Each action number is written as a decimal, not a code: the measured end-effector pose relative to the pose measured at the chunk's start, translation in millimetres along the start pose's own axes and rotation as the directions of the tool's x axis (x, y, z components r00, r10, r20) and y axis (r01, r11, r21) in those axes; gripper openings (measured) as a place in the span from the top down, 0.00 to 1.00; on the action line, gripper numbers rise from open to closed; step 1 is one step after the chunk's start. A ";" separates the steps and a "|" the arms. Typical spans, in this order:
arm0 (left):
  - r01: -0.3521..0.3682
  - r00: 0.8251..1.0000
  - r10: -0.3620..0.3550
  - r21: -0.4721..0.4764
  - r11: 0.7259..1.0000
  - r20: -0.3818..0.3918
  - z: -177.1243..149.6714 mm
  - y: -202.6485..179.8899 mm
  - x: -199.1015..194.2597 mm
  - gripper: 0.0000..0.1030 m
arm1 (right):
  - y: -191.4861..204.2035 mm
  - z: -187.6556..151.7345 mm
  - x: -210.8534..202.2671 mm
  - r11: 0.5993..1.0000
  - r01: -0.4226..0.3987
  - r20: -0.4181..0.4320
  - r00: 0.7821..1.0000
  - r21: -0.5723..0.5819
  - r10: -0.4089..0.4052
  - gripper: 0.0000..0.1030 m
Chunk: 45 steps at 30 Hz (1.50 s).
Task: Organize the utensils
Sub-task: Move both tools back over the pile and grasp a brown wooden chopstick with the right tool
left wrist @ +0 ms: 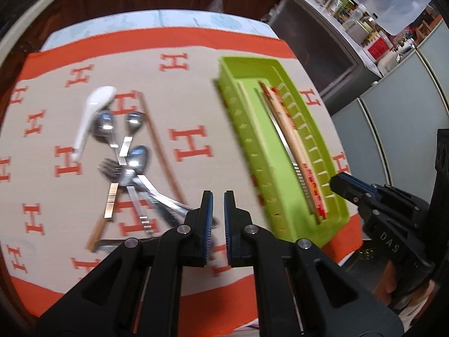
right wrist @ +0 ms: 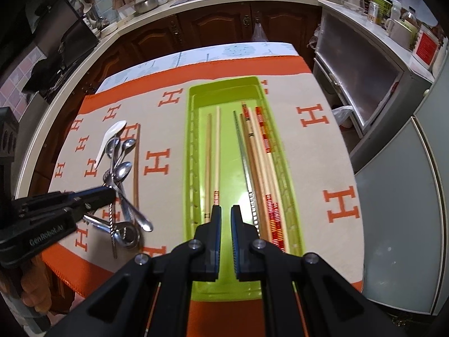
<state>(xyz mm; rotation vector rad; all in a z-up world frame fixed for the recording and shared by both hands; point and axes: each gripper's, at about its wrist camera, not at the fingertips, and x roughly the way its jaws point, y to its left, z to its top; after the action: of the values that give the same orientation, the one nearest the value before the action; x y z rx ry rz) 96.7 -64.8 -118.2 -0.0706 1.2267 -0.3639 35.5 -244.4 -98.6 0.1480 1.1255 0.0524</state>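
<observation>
"genrobot.ai" on left gripper [right wrist: 110, 193] body; "das" on right gripper [left wrist: 338, 181]; orange "h" letters on tablecloth [right wrist: 317, 154].

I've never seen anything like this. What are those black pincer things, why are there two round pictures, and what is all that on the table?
No robot here: a person holds a black two-fingered tool in each hand, and a fisheye camera on each looks forward along its fingers. One picture comes from the left gripper, the other from the right gripper; each also shows in the other's picture. Both have their jaws slightly apart and hold nothing. On the beige and orange H-patterned tablecloth stands a long lime-green plastic tray holding wooden chopsticks and more chopsticks, some with red bands. To its left lies a loose pile of metal spoons and forks, a white ceramic soup spoon and one brown chopstick, not yet sorted.
</observation>
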 end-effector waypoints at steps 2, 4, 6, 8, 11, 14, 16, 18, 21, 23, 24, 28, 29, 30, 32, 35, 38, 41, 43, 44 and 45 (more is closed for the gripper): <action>-0.019 1.000 0.019 -0.010 1.000 0.015 -3.1 14.2 -7.9 0.96 | 7.4 -0.8 0.8 1.000 -0.010 -0.007 1.000 -0.011 0.010 0.94; -0.047 0.998 0.048 -0.028 0.999 0.030 -7.9 35.0 -17.9 0.96 | 15.6 -0.5 2.6 1.000 -0.022 -0.014 1.000 -0.021 0.022 0.94; -0.082 0.995 0.084 -0.045 0.996 0.047 -12.7 54.3 -25.3 0.96 | 23.1 0.7 4.8 0.999 -0.039 -0.021 0.999 -0.027 0.038 0.94; -0.119 0.991 0.122 -0.058 0.991 0.057 -17.4 71.1 -30.6 0.96 | 32.4 2.6 8.4 0.997 -0.064 -0.033 0.997 -0.033 0.063 0.94; -0.161 0.984 0.167 -0.080 0.984 0.068 -24.4 95.2 -37.3 0.96 | 46.5 6.0 15.2 0.994 -0.099 -0.054 0.994 -0.045 0.096 0.94; -0.167 0.983 0.174 -0.103 0.981 0.065 -30.9 116.9 -40.7 0.96 | 59.5 8.6 23.5 0.989 -0.141 -0.083 0.987 -0.049 0.137 0.94; -0.160 0.984 0.168 -0.112 0.981 0.062 -33.5 126.8 -40.5 0.95 | 66.9 10.6 29.3 0.984 -0.172 -0.103 0.981 -0.047 0.167 0.94; -0.156 0.985 0.163 -0.117 0.981 0.056 -35.7 133.1 -39.1 0.93 | 74.6 13.3 34.9 0.979 -0.200 -0.120 0.974 -0.043 0.193 0.94; -0.143 0.988 0.150 -0.117 0.983 0.048 -36.3 136.8 -33.2 0.92 | 84.9 17.1 44.5 0.972 -0.231 -0.140 0.965 -0.044 0.223 0.94; -0.139 0.989 0.145 -0.119 0.983 0.041 -35.5 138.7 -29.3 0.92 | 90.3 21.0 51.8 0.968 -0.247 -0.155 0.959 -0.041 0.238 0.94; -0.136 0.989 0.141 -0.119 0.983 0.036 -34.6 141.7 -26.7 0.91 | 92.3 23.5 56.4 0.967 -0.252 -0.164 0.956 -0.036 0.243 0.94; -0.141 0.989 0.145 -0.101 0.985 0.037 -24.0 148.6 -19.0 0.91 | 99.8 36.3 74.1 0.963 -0.270 -0.191 0.946 -0.023 0.261 0.94; -0.145 0.988 0.149 -0.096 0.985 0.036 -18.8 150.4 -15.9 0.91 | 101.2 40.0 78.5 0.962 -0.273 -0.198 0.944 -0.020 0.264 0.94; -0.147 0.988 0.151 -0.091 0.985 0.034 -14.9 152.0 -13.7 0.91 | 103.9 45.1 85.4 0.961 -0.275 -0.208 0.941 -0.019 0.265 0.93; -0.151 0.988 0.153 -0.079 0.985 0.027 -2.5 156.5 -5.9 0.91 | 108.7 52.3 95.2 0.966 -0.256 -0.218 0.945 -0.025 0.245 0.83; -0.170 0.985 0.171 -0.054 0.984 0.016 16.7 159.3 7.0 0.91 | 117.7 61.9 109.0 0.970 -0.237 -0.232 0.948 -0.055 0.219 0.79; -0.181 0.983 0.182 -0.027 0.983 0.017 33.4 160.2 17.3 0.91 | 127.1 66.5 122.4 0.973 -0.213 -0.250 0.951 -0.092 0.184 0.79; -0.176 0.984 0.176 -0.010 0.984 -0.003 50.3 161.7 32.7 0.91 | 137.1 65.3 135.4 0.974 -0.180 -0.274 0.952 -0.140 0.137 0.79; -0.182 0.983 0.182 -0.003 0.983 -0.015 56.7 162.4 41.2 0.91 | 142.4 63.0 143.9 0.973 -0.145 -0.287 0.954 -0.179 0.089 0.79; -0.182 0.983 0.182 0.001 0.983 -0.021 58.8 162.5 45.0 0.91 | 146.0 62.5 143.5 0.970 -0.128 -0.265 0.962 -0.206 0.071 0.80; -0.183 0.983 0.183 0.005 0.983 -0.030 61.5 162.4 49.4 0.91 | 149.2 61.9 143.5 0.967 -0.116 -0.258 0.965 -0.227 0.055 0.80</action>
<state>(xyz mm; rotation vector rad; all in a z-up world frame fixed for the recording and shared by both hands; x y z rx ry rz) 206.0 63.9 -182.1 0.0495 1.2522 -0.2062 158.1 -85.9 -179.3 -0.0286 1.3541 0.2914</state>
